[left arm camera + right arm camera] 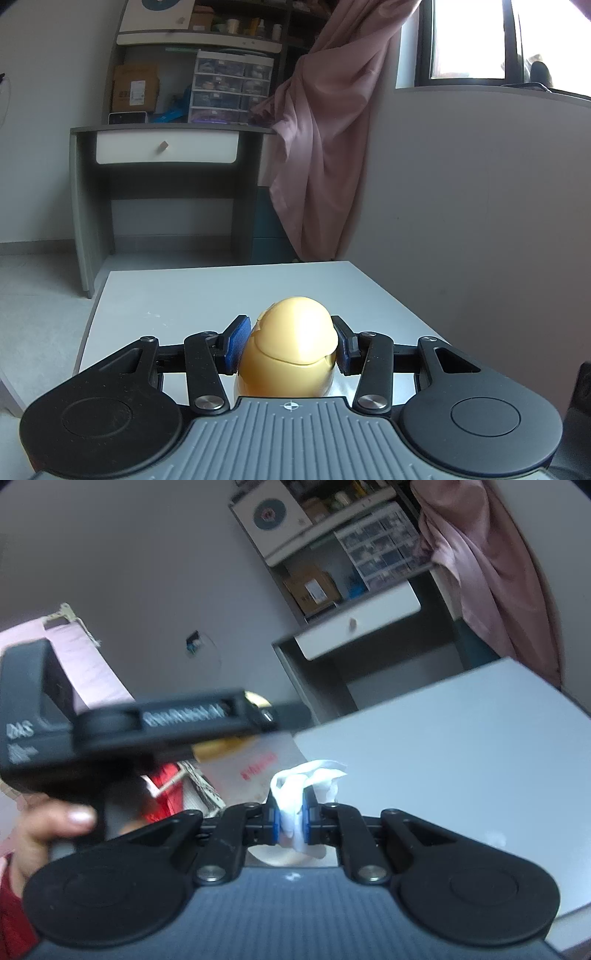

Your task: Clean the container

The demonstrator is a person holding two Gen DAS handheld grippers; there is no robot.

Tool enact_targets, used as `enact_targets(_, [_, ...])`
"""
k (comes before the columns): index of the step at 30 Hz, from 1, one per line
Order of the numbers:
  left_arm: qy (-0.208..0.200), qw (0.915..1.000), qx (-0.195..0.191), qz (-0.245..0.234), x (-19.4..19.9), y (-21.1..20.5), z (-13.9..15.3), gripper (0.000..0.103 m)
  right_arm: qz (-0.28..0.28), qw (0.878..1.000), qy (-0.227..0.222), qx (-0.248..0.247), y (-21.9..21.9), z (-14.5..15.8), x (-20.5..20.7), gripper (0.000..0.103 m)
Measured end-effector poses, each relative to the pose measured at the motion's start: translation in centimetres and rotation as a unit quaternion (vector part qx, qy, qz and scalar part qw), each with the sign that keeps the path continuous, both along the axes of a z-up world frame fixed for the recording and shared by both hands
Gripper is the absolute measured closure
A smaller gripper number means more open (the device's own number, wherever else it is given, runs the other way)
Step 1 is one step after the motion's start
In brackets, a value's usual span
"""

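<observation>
Holding the yellow egg-shaped container (291, 347) between the blue pads (238, 345) of your left gripper (291, 345), you have it clamped at its widest part, just where the domed lid meets the lower body. Whether its base touches the white table (207, 295) or hangs just above it, I cannot tell; the gripper body hides the underside. The lid looks seated but slightly skewed along its seam.

Your right gripper (291, 821) is closed on a crumpled white tissue (308, 779), the wad pinched between its fingers with a loose tuft sticking out past the tips. In the right wrist view your left gripper crosses the upper left of the frame as a blurred black bar, with your left hand (48, 823) on its handle, and only a sliver of yellow shows beyond it. The two tools sit apart, tissue not yet on the shell.

So I judge you are at the start of wiping: both things are in hand, no contact made. Next you need to bring the tuft against the dome and rub across it, keeping the left grip firm, since the smooth rounded shell could slip or twist between the pads under sideways pressure. Lead with the loose end, not the fingertips.
</observation>
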State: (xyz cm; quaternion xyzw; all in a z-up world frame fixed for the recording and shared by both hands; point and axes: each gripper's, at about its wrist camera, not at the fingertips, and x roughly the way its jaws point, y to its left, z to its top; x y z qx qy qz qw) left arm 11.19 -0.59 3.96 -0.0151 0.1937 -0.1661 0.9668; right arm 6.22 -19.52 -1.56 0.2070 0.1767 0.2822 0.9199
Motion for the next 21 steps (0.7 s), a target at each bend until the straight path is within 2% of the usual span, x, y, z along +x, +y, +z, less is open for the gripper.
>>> enact_targets(9, [0.000,1.0000,0.003,-0.001,0.0,0.6,0.0,0.057,0.000,0.999,0.034,-0.020,0.3,-1.9,0.7,0.092])
enact_targets(16, [0.001,1.0000,0.002,0.000,0.0,0.7,0.1,0.057,-0.001,0.999,0.032,-0.027,0.4,-1.7,0.7,0.092])
enact_targets(21, [0.002,1.0000,0.003,-0.001,0.1,0.7,0.1,0.057,-0.003,1.000,0.010,-0.015,0.1,-0.3,0.2,0.092])
